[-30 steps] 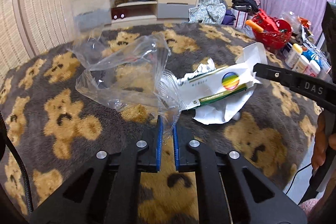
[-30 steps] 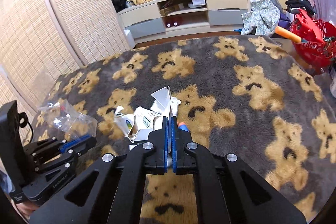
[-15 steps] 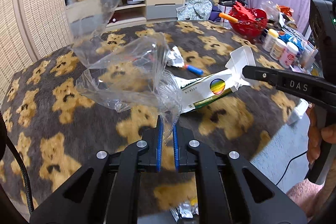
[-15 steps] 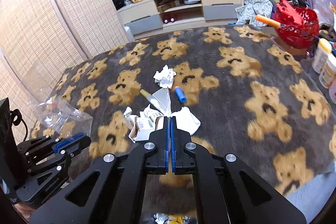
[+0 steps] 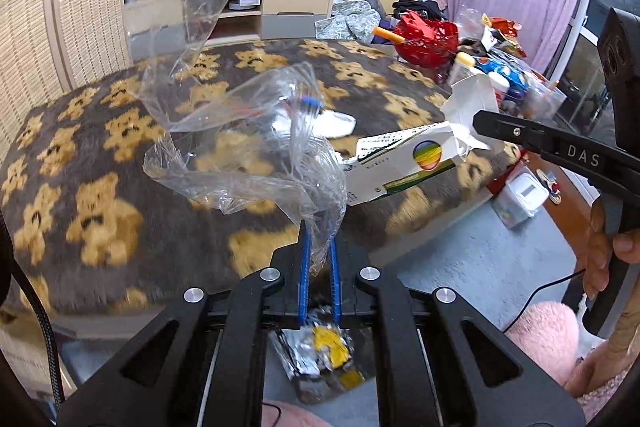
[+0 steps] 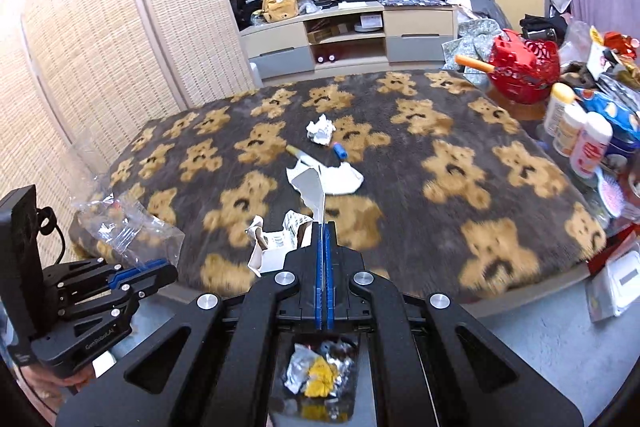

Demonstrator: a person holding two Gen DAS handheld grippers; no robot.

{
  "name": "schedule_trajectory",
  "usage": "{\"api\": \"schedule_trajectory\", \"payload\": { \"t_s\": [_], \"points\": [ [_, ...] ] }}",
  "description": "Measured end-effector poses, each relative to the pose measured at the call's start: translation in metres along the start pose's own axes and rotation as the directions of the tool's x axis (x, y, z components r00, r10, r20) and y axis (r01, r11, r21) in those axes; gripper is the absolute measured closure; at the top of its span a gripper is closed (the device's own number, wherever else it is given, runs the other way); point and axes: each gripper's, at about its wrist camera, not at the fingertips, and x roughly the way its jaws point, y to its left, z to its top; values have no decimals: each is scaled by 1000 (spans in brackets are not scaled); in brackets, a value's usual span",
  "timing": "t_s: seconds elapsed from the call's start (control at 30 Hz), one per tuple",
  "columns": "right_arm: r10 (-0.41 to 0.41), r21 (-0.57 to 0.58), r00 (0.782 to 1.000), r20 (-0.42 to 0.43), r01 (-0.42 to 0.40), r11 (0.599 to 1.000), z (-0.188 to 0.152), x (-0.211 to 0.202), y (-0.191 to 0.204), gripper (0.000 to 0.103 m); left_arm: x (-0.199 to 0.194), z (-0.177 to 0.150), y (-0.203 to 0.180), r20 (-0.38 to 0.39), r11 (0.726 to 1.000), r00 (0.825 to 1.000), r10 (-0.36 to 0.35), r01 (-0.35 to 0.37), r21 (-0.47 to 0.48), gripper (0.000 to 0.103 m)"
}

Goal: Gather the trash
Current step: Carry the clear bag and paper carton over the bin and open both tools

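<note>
Above the fuzzy bear-print blanket [image 6: 460,131]: left tongs [image 5: 319,259] clenched on crinkly clear plastic bag [image 5: 248,131]; right tongs [image 6: 323,247] clenched on torn cardboard box [image 5: 416,159], w/ flap upright.

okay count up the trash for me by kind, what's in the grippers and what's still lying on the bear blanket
Clear plastic bag, in the left gripper: 1
Torn white carton, in the right gripper: 1
Crumpled white paper, on the blanket: 1
Flat white scrap: 1
Blue cap: 1
Yellow-tipped stick: 1
Total: 6
</note>
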Motion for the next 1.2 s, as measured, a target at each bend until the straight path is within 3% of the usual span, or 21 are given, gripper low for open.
{"api": "schedule_trajectory", "payload": {
  "t_s": [0.27, 0.5, 0.9, 1.2],
  "points": [
    [-19, -19, 998, -51, 18, 1000, -49, -21, 1, 100, -12, -47, -20, -31, 999, 999, -40, 40, -1, 96],
    [-28, 5, 994, -102, 28, 1000, -92, -14, -3, 100, 6, -88, -27, -97, 997, 992, -74, 71, -35, 96],
    [-55, 33, 967, -248, 65, 997, -144, 47, -7, 100, 65, -139, -20, -226, 991, 967, -118, 100, -91, 96],
    [-67, 50, 946, -317, 87, 995, -154, 95, -7, 99, 108, -147, -12, -292, 987, 945, -146, 119, -108, 95]
  ]
}}
